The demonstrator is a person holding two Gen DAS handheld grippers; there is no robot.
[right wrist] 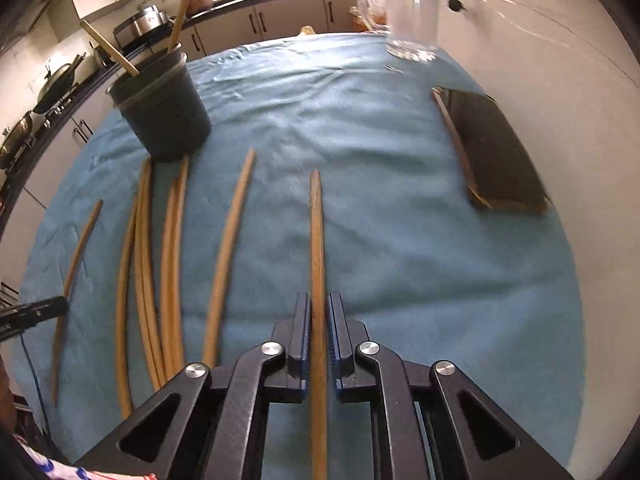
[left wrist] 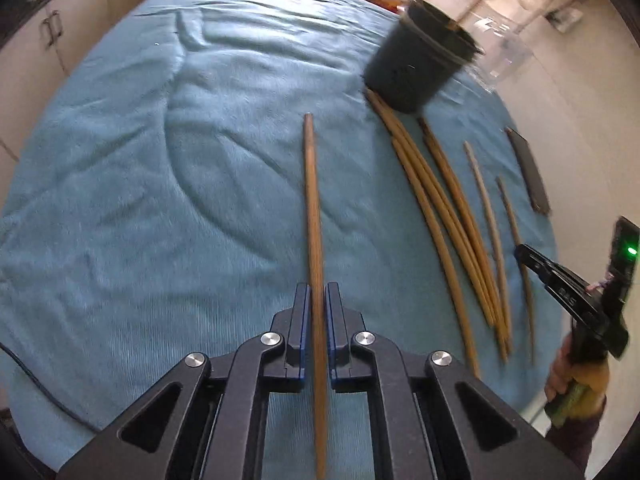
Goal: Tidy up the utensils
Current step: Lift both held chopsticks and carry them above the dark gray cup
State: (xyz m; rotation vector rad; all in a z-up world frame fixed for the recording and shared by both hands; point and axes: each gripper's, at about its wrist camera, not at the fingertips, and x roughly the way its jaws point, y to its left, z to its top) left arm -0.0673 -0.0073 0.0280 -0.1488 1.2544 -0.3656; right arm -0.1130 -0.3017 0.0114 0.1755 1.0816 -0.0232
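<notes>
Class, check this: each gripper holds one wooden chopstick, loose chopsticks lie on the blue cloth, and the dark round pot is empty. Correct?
Not quite. The right wrist view shows the dark round pot already holds two wooden chopsticks. The rest stands.

A rumpled blue cloth (right wrist: 400, 240) covered the surface, carrying loose wooden chopsticks (right wrist: 144, 264), a dark round plastic pot (right wrist: 168, 120), a clear glass mug (right wrist: 412, 12) and a flat dark slab (right wrist: 496, 152).
</notes>
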